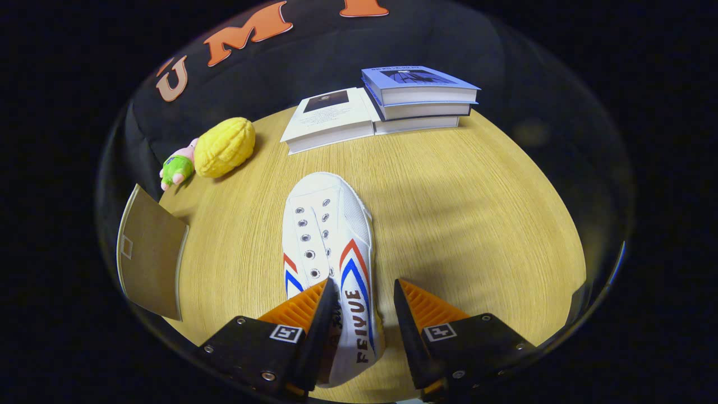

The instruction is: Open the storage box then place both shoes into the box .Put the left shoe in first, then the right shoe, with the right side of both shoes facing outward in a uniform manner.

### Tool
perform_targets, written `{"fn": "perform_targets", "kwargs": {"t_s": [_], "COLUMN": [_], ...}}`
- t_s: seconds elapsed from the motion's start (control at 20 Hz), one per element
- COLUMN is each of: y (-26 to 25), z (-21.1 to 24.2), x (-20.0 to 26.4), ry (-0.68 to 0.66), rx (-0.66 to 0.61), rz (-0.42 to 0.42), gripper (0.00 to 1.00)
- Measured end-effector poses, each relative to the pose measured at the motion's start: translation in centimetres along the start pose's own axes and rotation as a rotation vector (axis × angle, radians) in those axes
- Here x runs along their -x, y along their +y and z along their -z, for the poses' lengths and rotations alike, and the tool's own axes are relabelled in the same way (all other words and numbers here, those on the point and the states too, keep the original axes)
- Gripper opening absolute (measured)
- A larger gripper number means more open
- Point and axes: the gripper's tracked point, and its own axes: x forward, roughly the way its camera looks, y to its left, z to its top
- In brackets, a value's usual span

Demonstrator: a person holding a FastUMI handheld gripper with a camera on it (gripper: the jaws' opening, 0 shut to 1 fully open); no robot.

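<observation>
Gripper fingers stand apart around the heel end of a white shoe; the left finger lies against its side, the right finger shows a gap, so it is not clamped. "FEIYUE" runs down the shoe's sidewall (black letters, beside red and blue chevrons). It lies on the wooden table, toe pointing far. A brown flap sits at left. Farther off are a yellow plush with a pink-and-green toy, and stacked books.

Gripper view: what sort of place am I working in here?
Likely a staged tabletop booth: a wooden table, stacked books and a plush toy against black cloth. The open claw straddles a white shoe.
</observation>
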Motion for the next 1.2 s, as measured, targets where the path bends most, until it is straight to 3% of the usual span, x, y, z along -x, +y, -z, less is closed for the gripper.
{"fn": "perform_targets", "kwargs": {"t_s": [0.1, 0.15, 0.3, 0.45, 0.65, 0.85, 1.2], "y": [0.8, 0.6, 0.2, 0.2, 1.1, 4.2, 13.2], "z": [0.0, -0.2, -0.6, -0.5, -0.7, -1.9, -4.2], "x": [-0.1, -0.3, 0.2, 0.2, 1.1, 3.1, 8.1], "ry": [-0.004, -0.014, -0.042, -0.026, -0.046, -0.105, -0.197], "rx": [-0.007, -0.006, -0.006, -0.099, -0.131, -0.198, -0.289], "rz": [-0.034, -0.028, -0.016, -0.028, -0.011, -0.027, -0.065], "gripper": [0.57, 0.4, 0.32, 0.07, 0.01, 0.01, 0.0]}}
